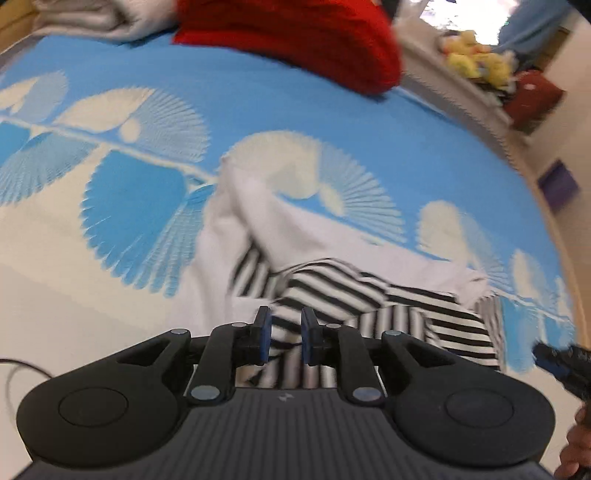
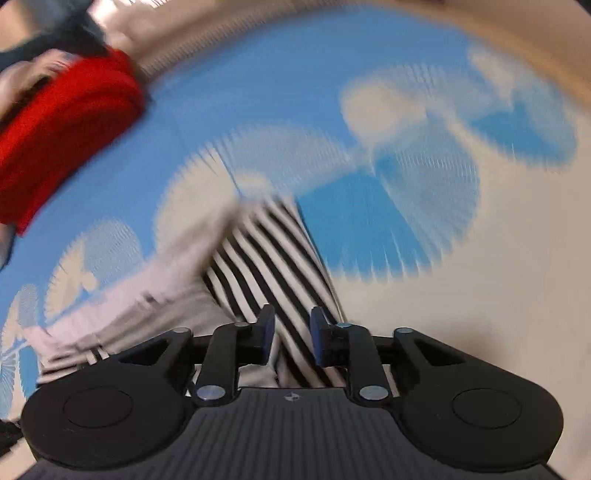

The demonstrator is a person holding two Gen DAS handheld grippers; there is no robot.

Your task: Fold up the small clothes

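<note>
Small striped garment (image 1: 332, 288), black-and-white bands with a plain white part, lay crumpled on the blue-and-white patterned bedspread (image 1: 303, 96), near edge of the bed, right under both grippers

Left gripper (image 1: 286, 338): jaws a little apart, pads clear of each other, striped cloth visible through the gap. No cloth looked pinched, pads seemed to hang above it, but the frame was soft, so contact wasn't certain

Right gripper (image 2: 291, 339): same story, jaws parted a bit, stripes running between and below the pads, nothing visibly clamped. Heavy motion blur in that view

Red bundle (image 1: 295, 40) sat at the far side of the bed, well apart from the garment; pale folded cloth (image 1: 92, 18) to its left

Risks from there, as I read it:
- garment was bunched, not flat: any fold started on it would trap wrinkles and come out lopsided
- narrow jaw gap over layered cloth: closing could grab two layers or bedspread along with the hem, dragging the whole pile
- the two grippers sat close over one patch: pulling unevenly would twist the piece instead of spreading it
- blur suggested fast hand motion, easy to miss the edge
</note>
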